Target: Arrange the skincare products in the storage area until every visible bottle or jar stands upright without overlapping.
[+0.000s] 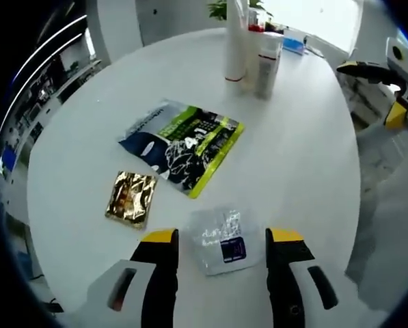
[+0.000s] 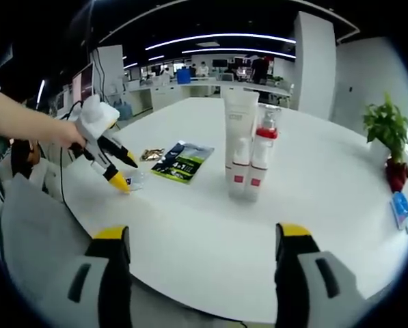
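Between the spread fingers of the left gripper point(image 1: 221, 239) lies a clear sachet point(image 1: 221, 240), flat on the white surface point(image 1: 299, 157) and ungripped; beside it sit a gold foil packet point(image 1: 131, 197) and a green-and-black pouch point(image 1: 182, 144); well beyond them a tall white tube point(image 2: 240, 133) and two red-capped bottles point(image 2: 262, 160) stand upright, touching one another; the right gripper point(image 2: 202, 236) hovers at the surface's edge, fingers wide and empty; a potted plant point(image 2: 388, 140) stands far off.

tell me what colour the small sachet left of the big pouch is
Shiny gold sachet, clearest in the left gripper view.
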A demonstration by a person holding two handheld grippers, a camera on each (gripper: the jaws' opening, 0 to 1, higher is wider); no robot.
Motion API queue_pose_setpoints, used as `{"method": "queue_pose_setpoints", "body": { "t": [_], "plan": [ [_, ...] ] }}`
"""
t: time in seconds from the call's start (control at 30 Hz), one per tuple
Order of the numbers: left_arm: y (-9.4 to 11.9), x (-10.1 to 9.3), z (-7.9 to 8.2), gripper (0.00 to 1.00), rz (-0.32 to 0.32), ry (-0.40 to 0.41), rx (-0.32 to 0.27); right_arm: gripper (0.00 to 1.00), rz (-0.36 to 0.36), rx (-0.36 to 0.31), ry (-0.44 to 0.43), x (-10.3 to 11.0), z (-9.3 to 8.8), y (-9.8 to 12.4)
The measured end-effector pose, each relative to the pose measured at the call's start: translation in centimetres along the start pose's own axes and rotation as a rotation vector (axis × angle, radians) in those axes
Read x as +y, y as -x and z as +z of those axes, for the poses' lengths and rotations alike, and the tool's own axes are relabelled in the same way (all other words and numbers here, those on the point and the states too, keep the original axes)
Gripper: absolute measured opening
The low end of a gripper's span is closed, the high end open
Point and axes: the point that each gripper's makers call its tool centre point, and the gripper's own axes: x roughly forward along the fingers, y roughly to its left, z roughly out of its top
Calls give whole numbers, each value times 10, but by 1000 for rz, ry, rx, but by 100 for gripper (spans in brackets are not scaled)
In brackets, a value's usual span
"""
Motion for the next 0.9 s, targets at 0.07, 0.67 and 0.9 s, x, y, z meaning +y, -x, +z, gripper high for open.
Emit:
{"method": "queue_pose_setpoints", "body": {
  "t": [0.07, 0.67, 0.9],
  "plan": [
    [-1, 1, 6, 54, 1, 18, -13, 88, -2, 2, 1, 0, 0, 0],
    [-36, 12, 66, 89, 111, 277, -68, 87, -26, 8, 1, -4, -1, 0],
    [-49, 27, 81, 91, 186, 280, -48, 86, -35, 1, -11, -6, -1, 1]
  ]
}}
